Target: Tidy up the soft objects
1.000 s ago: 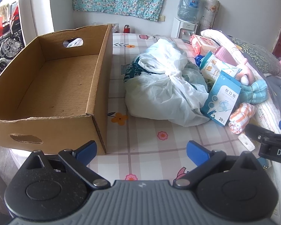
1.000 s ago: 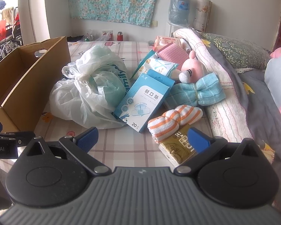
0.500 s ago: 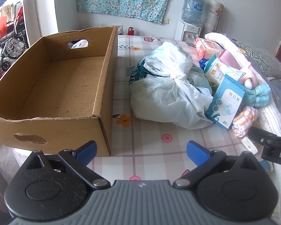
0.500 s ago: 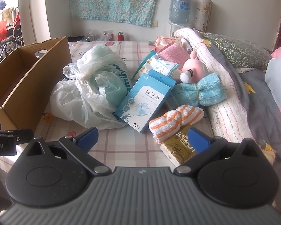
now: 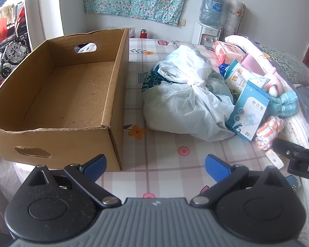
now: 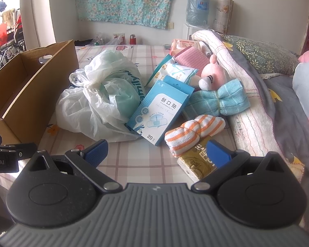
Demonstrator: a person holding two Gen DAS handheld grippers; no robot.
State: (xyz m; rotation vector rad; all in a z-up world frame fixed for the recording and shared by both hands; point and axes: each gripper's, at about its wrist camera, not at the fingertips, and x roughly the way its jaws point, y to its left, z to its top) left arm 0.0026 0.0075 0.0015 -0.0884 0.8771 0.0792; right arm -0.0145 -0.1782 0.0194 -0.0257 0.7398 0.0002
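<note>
An empty cardboard box (image 5: 57,94) (image 6: 24,90) stands on the left of a checked tablecloth. Right of it lies a tied white plastic bag (image 5: 185,100) (image 6: 96,103). Beside the bag are a blue plaster box (image 6: 160,111) (image 5: 249,115), an orange-striped rolled cloth (image 6: 193,133) (image 5: 268,128), a teal cloth tied like a bow (image 6: 222,98) (image 5: 284,105), a pink plush toy (image 6: 212,76) and a gold tissue pack (image 6: 197,162). My left gripper (image 5: 155,165) is open over the tablecloth by the box's near corner. My right gripper (image 6: 157,151) is open, just short of the striped cloth and the tissue pack.
A folded quilt (image 6: 247,94) and a flowered pillow (image 6: 265,55) lie along the right. A pink wipes pack (image 5: 226,50) and a white snack bag (image 6: 175,70) sit behind the pile. A water dispenser (image 5: 208,30) stands at the wall. Bare tablecloth (image 5: 164,154) lies in front.
The left gripper has drawn back and swung left a little, so the box and bag look slightly farther and shifted right. The right gripper has barely moved. Both stay open.
</note>
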